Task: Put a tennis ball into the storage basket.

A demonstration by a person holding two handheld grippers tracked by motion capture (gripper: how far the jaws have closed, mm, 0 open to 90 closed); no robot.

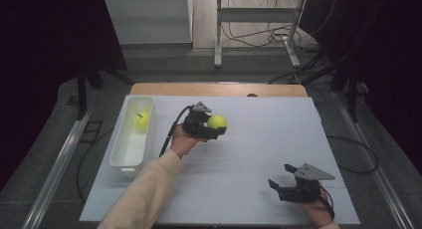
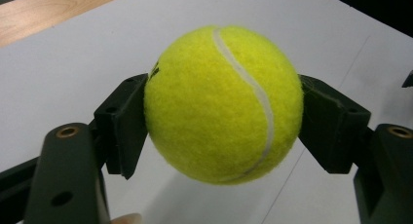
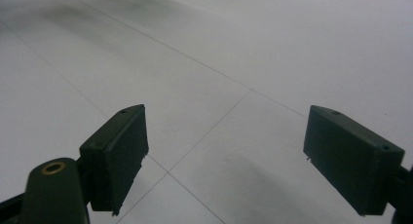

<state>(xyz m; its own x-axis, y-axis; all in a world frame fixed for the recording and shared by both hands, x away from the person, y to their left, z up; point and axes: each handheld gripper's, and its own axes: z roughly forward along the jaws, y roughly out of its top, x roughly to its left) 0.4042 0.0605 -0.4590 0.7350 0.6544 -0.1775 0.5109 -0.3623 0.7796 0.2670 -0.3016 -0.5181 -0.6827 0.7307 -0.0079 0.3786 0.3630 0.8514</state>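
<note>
Low right in the high view: right gripper (image 1: 278, 185), held in a hand at the bottom edge, jaws spread wide with nothing between them, over the bare white board (image 1: 259, 154). Same in the right gripper view: two black pads (image 3: 117, 151) well apart at lower left and lower right, only the board's faint seam lines beyond.

From the bottom edge left of centre: a cream sleeve (image 1: 144, 194) slanting up to a hand (image 1: 183, 142) near mid-frame.

Mid-frame, just above that hand: left gripper (image 1: 219, 127), clenched on a ball (image 1: 217, 122), yellow-green, gripped by its two sides. Cable trailing down and left from the gripper's body. In the left gripper view: ball (image 2: 221, 104) in the centre of the frame, a black pad pressed against each flank, white seam curving down its right half, lifted clear of the board with a soft shadow beneath.

Left of centre: a long white bin (image 1: 128, 159) lying along the board's left edge, well apart from both grippers. Inside, toward its upper end: a second ball (image 1: 142, 120), same colour, resting on the floor of the bin.

Upper centre, past the board: a strip of wooden tabletop (image 1: 219, 89).
</note>
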